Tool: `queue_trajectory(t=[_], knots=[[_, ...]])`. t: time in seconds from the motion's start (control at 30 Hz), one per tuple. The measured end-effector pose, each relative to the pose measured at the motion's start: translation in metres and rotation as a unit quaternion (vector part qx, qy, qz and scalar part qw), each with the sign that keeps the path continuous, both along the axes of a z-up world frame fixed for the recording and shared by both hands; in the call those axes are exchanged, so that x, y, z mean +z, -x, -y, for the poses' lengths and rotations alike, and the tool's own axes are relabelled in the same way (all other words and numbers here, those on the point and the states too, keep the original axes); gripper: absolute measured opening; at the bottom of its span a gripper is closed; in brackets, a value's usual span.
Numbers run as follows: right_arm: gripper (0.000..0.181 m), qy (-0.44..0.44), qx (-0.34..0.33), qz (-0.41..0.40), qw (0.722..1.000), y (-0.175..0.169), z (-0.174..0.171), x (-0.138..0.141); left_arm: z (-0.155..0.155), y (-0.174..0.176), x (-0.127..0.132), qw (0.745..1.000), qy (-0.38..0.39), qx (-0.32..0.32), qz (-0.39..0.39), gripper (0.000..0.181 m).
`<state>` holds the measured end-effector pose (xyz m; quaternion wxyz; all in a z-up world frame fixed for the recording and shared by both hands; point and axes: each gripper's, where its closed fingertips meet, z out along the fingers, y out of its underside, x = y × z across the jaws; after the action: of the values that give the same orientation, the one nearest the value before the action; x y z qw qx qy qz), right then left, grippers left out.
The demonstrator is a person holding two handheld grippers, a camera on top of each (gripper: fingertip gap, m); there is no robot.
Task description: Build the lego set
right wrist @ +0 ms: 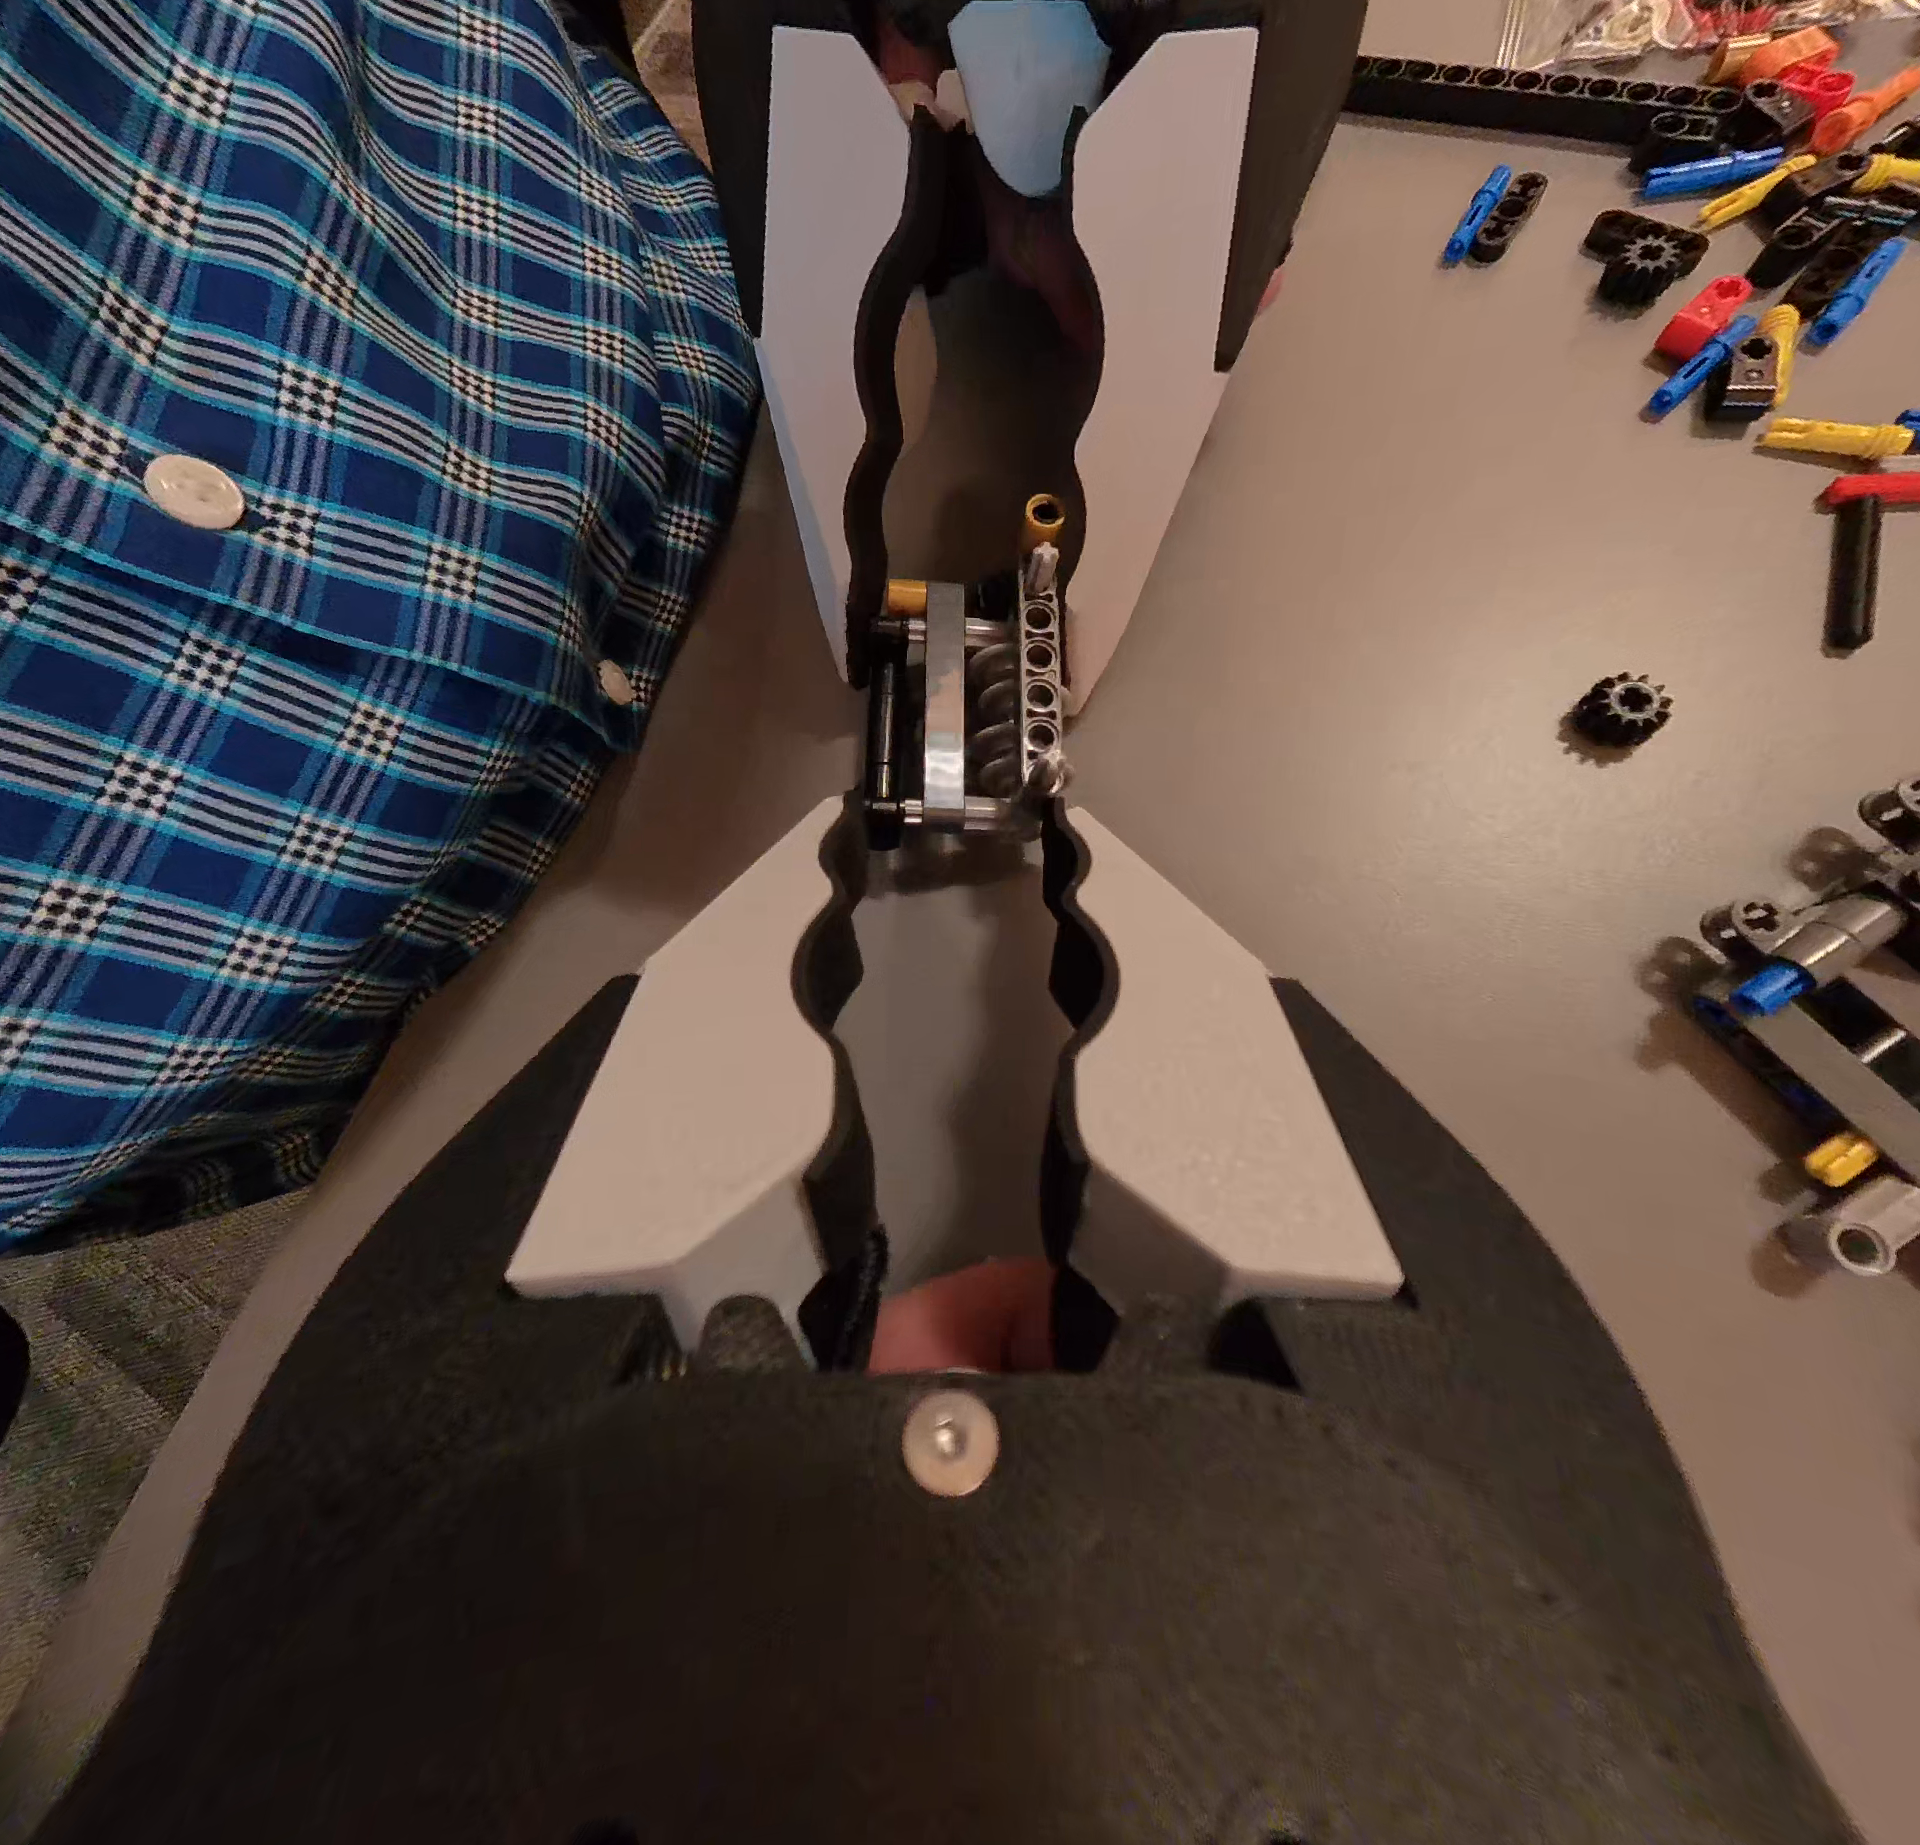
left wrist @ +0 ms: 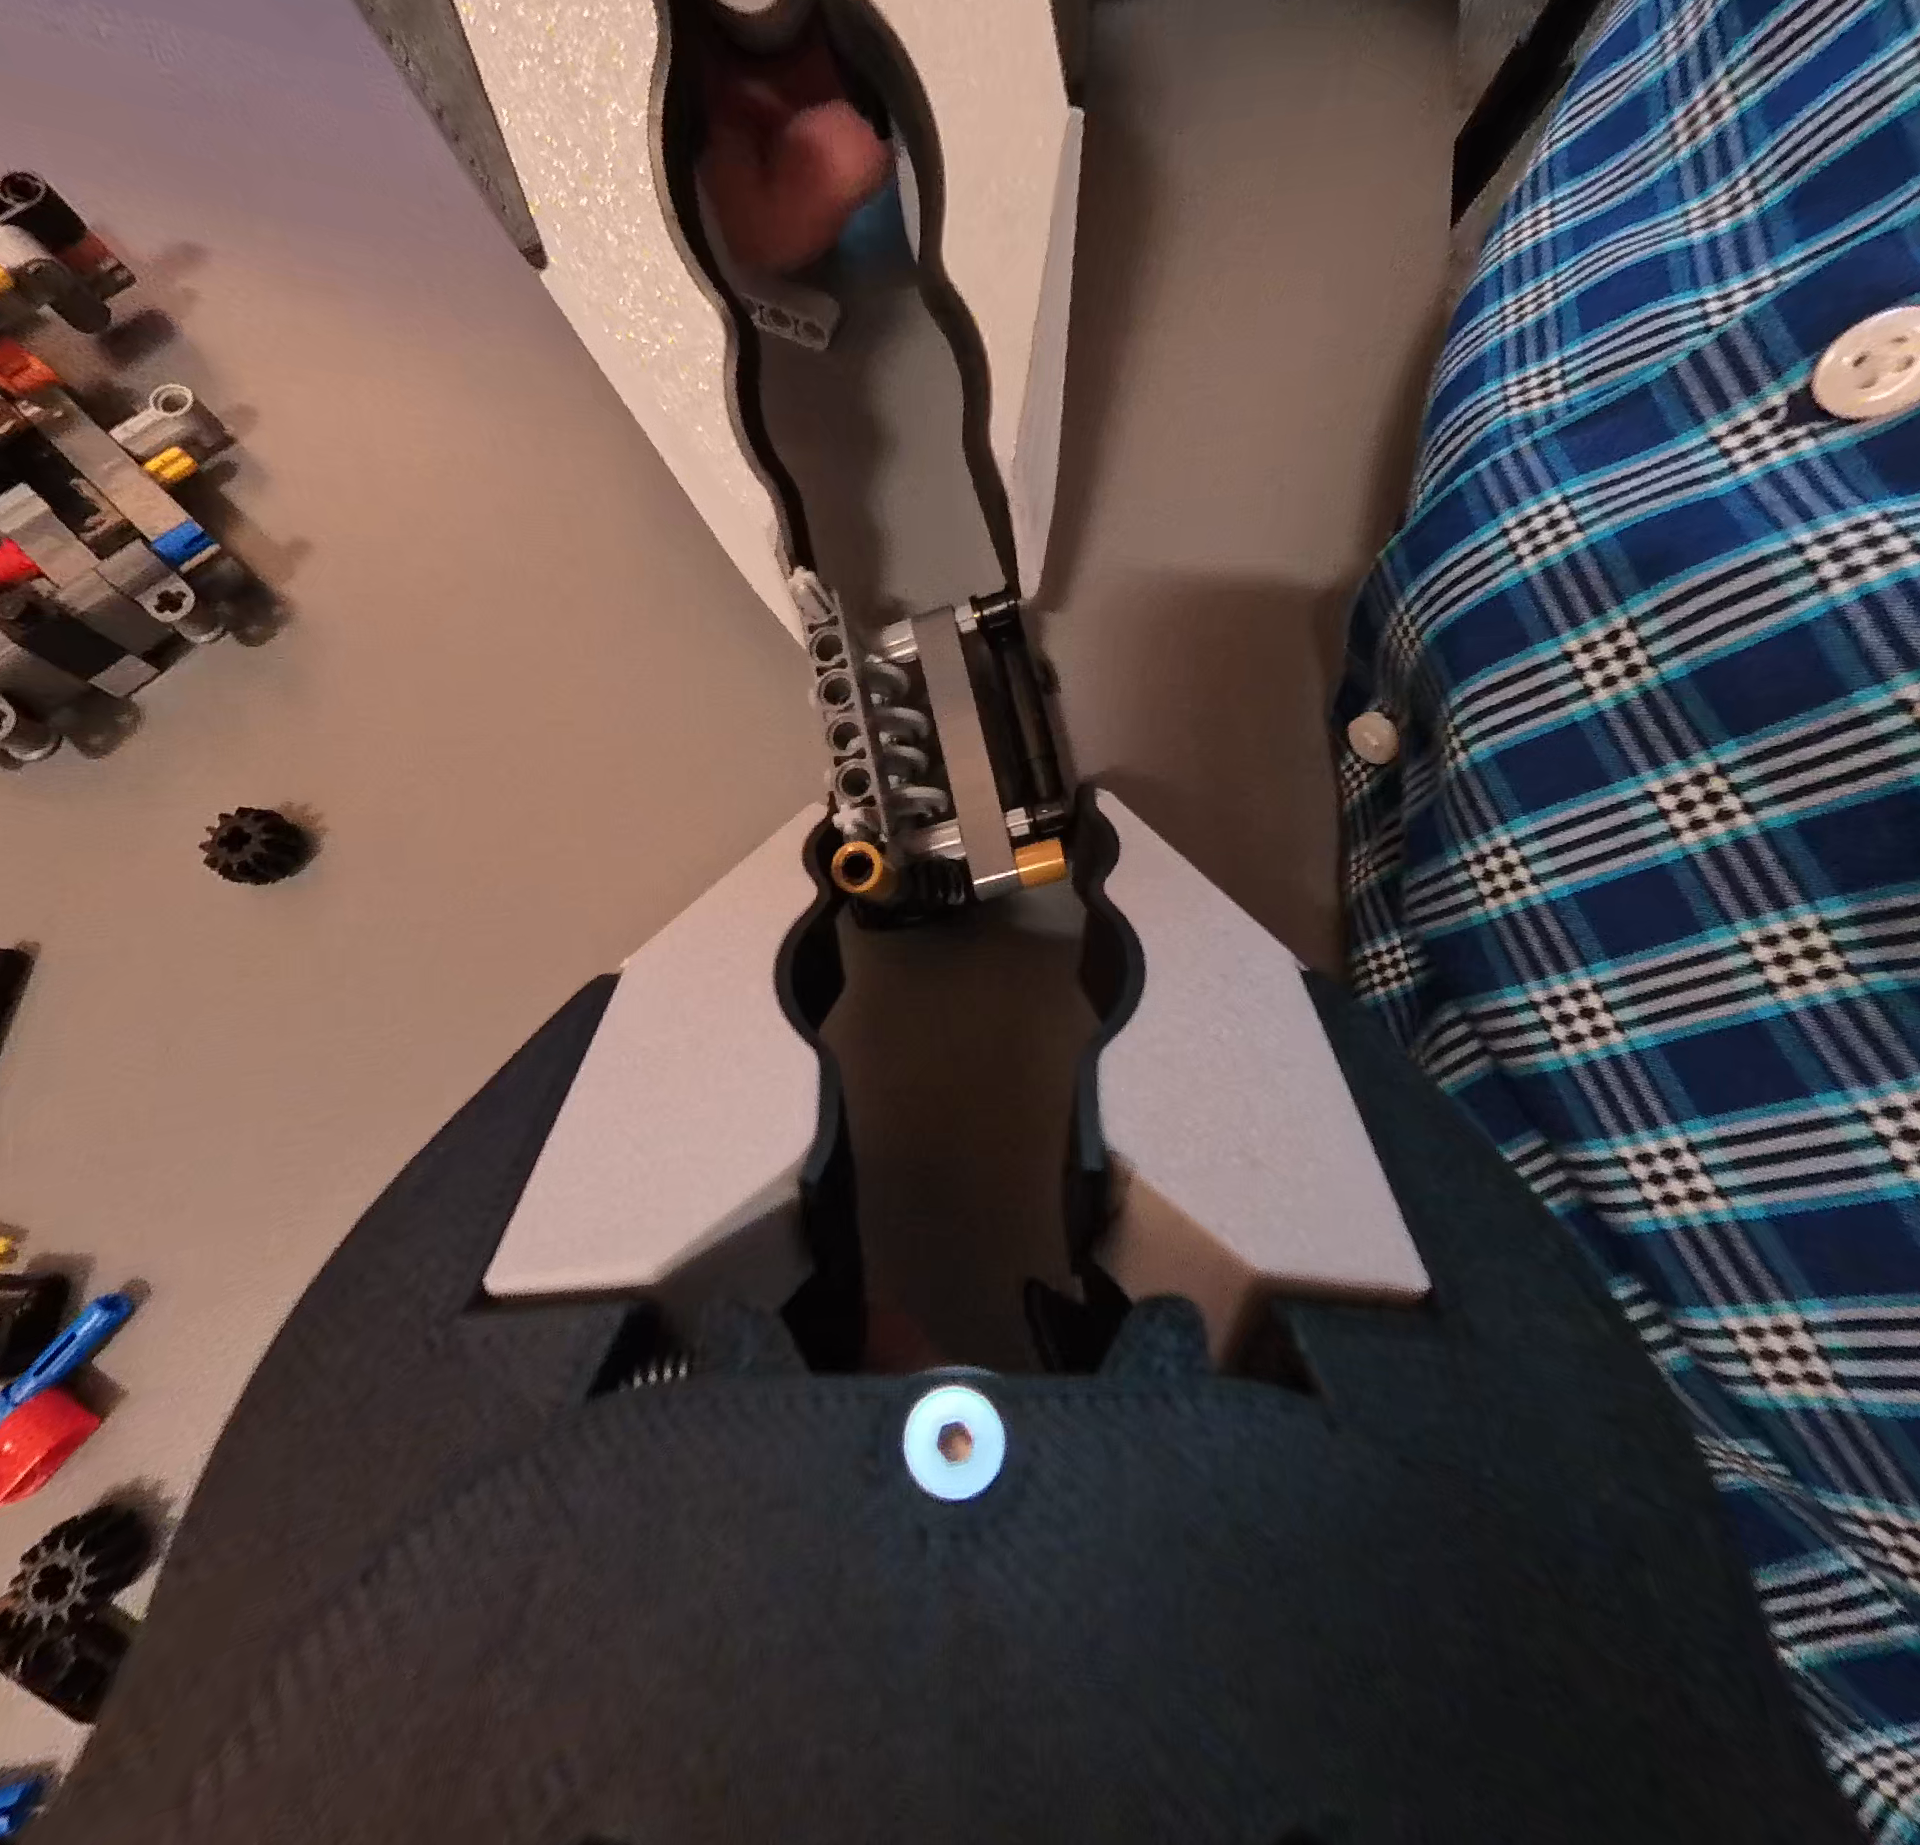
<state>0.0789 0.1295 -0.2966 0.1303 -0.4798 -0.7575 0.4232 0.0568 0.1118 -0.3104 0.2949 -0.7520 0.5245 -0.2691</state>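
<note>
Grey-and-black lego assembly (left wrist: 930, 746) is hanging above the surface (left wrist: 468, 652), gripped end to end by both claws. Left claw (left wrist: 951, 860) is clamping narrow on the end with the tan pins; right claw (right wrist: 956, 819) is clamping narrow on the opposite end. Black gear (right wrist: 1619, 717) is lying on the surface away from the assembly, with a bigger build (right wrist: 1829, 1047) beyond it. Plaid shirt (right wrist: 312, 445) is sitting close on the assembly's other side.
</note>
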Motion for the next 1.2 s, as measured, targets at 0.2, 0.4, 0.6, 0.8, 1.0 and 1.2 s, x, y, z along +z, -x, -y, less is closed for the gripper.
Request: queue_trajectory(t=[0.2,0.4,0.6,0.8,1.0,1.2], knots=[[0.030,-0.001,0.011,0.000,1.000,-0.001,0.001,-0.001,0.002,-0.001,0.000,1.000,0.000,-0.004,0.000,0.041],[0.029,0.001,0.026,-0.001,1.000,-0.001,0.003,-0.001,0.003,-0.001,-0.001,1.000,0.001,-0.010,-0.001,0.040],[0.030,-0.004,0.007,-0.001,1.000,-0.001,0.002,-0.001,0.002,-0.001,0.000,1.000,-0.007,0.003,-0.002,0.041],[0.031,-0.003,-0.004,0.000,1.000,0.001,0.002,-0.002,0.002,-0.001,0.007,0.998,-0.022,0.048,0.017,0.047],[0.031,-0.003,-0.011,-0.001,1.000,0.003,0.000,-0.002,-0.002,0.008,0.013,0.993,-0.038,0.106,0.036,0.040],[0.029,-0.004,-0.012,-0.003,1.000,0.005,0.000,-0.003,-0.002,0.008,0.015,0.992,-0.027,0.109,0.049,0.036]])
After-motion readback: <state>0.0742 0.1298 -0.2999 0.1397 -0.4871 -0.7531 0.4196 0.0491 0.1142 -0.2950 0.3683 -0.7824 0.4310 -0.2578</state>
